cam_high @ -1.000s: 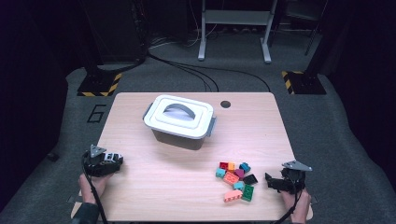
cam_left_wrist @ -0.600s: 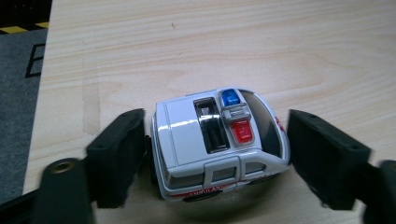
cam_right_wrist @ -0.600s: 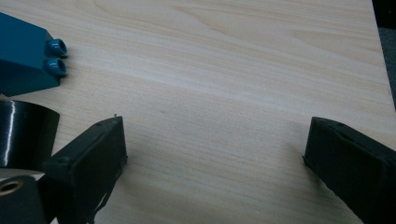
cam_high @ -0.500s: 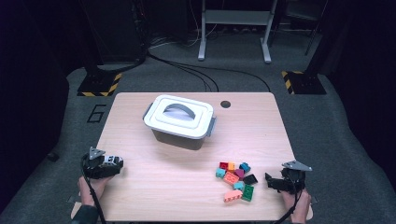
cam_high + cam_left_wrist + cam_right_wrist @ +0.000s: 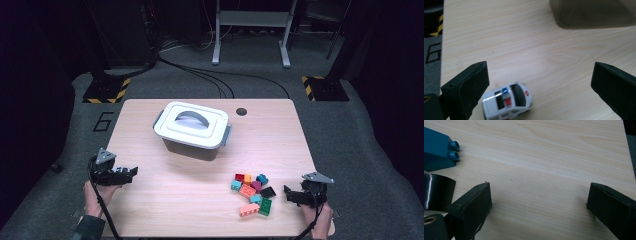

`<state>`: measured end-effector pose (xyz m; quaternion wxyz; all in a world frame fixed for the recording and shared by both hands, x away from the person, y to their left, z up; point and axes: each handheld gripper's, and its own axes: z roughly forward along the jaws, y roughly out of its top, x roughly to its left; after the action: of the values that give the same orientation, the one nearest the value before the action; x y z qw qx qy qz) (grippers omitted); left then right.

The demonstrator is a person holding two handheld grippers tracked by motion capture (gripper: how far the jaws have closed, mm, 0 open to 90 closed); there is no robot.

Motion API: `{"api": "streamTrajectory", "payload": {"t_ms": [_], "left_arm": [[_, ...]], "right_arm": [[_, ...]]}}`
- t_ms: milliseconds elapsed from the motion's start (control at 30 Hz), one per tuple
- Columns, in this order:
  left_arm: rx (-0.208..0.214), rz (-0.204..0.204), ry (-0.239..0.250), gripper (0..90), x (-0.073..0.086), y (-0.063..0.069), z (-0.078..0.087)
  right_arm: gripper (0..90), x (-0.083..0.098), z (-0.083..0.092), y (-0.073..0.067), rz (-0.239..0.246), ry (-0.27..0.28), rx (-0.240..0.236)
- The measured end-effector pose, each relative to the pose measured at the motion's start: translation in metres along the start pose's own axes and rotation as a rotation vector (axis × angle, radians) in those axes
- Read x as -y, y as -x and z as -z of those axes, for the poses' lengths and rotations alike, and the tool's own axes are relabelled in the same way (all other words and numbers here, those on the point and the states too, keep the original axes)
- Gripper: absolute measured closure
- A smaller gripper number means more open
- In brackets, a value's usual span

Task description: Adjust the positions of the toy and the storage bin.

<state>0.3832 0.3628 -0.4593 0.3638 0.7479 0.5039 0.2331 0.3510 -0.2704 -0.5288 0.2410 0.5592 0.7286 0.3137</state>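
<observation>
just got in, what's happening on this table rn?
A person holds a hand-held gripper in each hand at a wooden table. The left hand-held gripper has just been opening its jaws; they stand wide, and a white toy police car sits on the table by the left jaw, not gripped. The right hand-held gripper is open over bare wood beside a pile of coloured bricks. A grey bin with a white lid stands closed mid-table.

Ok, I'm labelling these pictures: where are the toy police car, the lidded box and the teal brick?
toy police car (image 5: 507,101): left gripper view, on its roof.
lidded box (image 5: 192,125): high view, on its white lid.
teal brick (image 5: 435,148): right gripper view, on its side face.
</observation>
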Motion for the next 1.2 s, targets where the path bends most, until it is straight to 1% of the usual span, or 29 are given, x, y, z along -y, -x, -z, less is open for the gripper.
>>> {"api": "streamTrajectory", "payload": {"t_ms": [33, 67, 100, 133, 167, 200, 233, 300, 333, 400, 467, 567, 600, 633, 667, 733, 800, 833, 867, 900, 933, 1000, 1033, 1100, 1167, 1200], "left_arm": [[0.012, -0.003, -0.006, 0.8, -0.004, 0.002, -0.001], [0.012, -0.003, -0.006, 0.2, -0.004, 0.002, -0.001], [0.027, -0.016, -0.001, 0.2, -0.012, 0.005, -0.003], [0.027, -0.016, -0.001, 0.2, -0.012, 0.005, -0.003], [0.04, -0.024, -0.004, 0.2, -0.016, 0.006, -0.004], [0.042, -0.046, -0.007, 0.2, -0.025, 0.01, -0.007], [0.051, -0.056, -0.012, 0.1, -0.03, 0.011, -0.008], [0.058, -0.065, -0.006, 0.2, -0.039, 0.013, -0.011], [0.058, -0.065, -0.006, 0.2, -0.039, 0.013, -0.011], [0.067, -0.069, 0.014, 1.7, -0.053, 0.015, -0.017], [0.068, -0.073, 0.021, 1.9, -0.056, 0.016, -0.018], [0.079, -0.093, 0.026, 2.2, -0.068, 0.021, -0.022], [0.074, -0.1, 0.045, 2.5, -0.072, 0.024, -0.025], [0.086, -0.118, 0.035, 3.2, -0.081, 0.026, -0.027], [0.086, -0.118, 0.035, 3.7, -0.081, 0.026, -0.027], [0.081, -0.129, 0.048, 4.6, -0.09, 0.028, -0.031], [0.085, -0.133, 0.046, 6.6, -0.098, 0.028, -0.034], [0.076, -0.136, 0.049, 7.8, -0.102, 0.029, -0.036], [0.078, -0.145, 0.045, 9.3, -0.107, 0.028, -0.038], [0.077, -0.153, 0.043, 13.4, -0.112, 0.028, -0.04], [0.074, -0.156, 0.044, 13.4, -0.114, 0.028, -0.041], [0.079, -0.153, 0.039, 16.8, -0.122, 0.028, -0.046], [0.075, -0.151, 0.045, 20.4, -0.124, 0.028, -0.048], [0.072, -0.147, 0.026, 28.0, -0.129, 0.027, -0.053], [0.069, -0.141, 0.02, 33.1, -0.132, 0.026, -0.058], [0.06, -0.138, 0.024, 36.2, -0.133, 0.026, -0.06]], "right_arm": [[4.8, 0.0, 0.0, 0.0, 0.0, 0.0, 0.0], [4.8, 0.0, 0.0, 0.0, 0.0, 0.0, 0.0], [4.9, 0.0, 0.0, 0.0, 0.0, 0.0, 0.0], [4.9, 0.0, 0.0, 0.0, 0.0, 0.0, 0.001], [4.9, 0.0, 0.0, 0.0, 0.0, 0.0, 0.001], [4.9, 0.0, 0.0, 0.0, 0.0, 0.0, 0.001], [4.9, 0.0, 0.0, 0.0, -0.001, 0.0, 0.001], [4.9, 0.0, 0.0, 0.0, 0.0, 0.0, 0.0], [4.9, 0.0, 0.0, 0.0, 0.0, 0.0, 0.0], [4.9, 0.0, 0.0, 0.0, -0.001, 0.0, 0.001], [4.9, 0.0, 0.0, 0.0, -0.002, 0.0, 0.003], [5.0, 0.0, 0.0, 0.0, -0.003, 0.0, 0.003], [5.0, 0.0, 0.0, 0.0, -0.003, 0.0, 0.003], [5.0, 0.0, 0.0, 0.0, -0.003, 0.0, 0.003], [5.0, 0.0, 0.0, 0.0, -0.003, 0.0, 0.003], [5.0, 0.0, 0.0, 0.0, -0.003, 0.0, 0.003], [5.0, 0.0, 0.0, 0.0, -0.003, 0.0, 0.003], [5.1, 0.0, 0.0, 0.0, -0.003, 0.001, 0.003], [5.1, 0.0, 0.0, 0.0, -0.003, 0.001, 0.003], [5.2, 0.0, 0.0, 0.0, -0.003, 0.001, 0.004], [5.2, 0.0, 0.0, 0.0, -0.003, 0.001, 0.004], [5.2, 0.0, 0.0, 0.0, -0.003, 0.001, 0.004], [5.3, 0.0, 0.0, 0.0, -0.004, 0.002, 0.004], [5.4, 0.0, 0.0, 0.0, -0.004, 0.002, 0.004], [5.4, 0.0, 0.0, 0.0, -0.005, 0.003, 0.005], [5.4, 0.0, 0.0, 0.0, -0.004, 0.002, 0.005]]}}
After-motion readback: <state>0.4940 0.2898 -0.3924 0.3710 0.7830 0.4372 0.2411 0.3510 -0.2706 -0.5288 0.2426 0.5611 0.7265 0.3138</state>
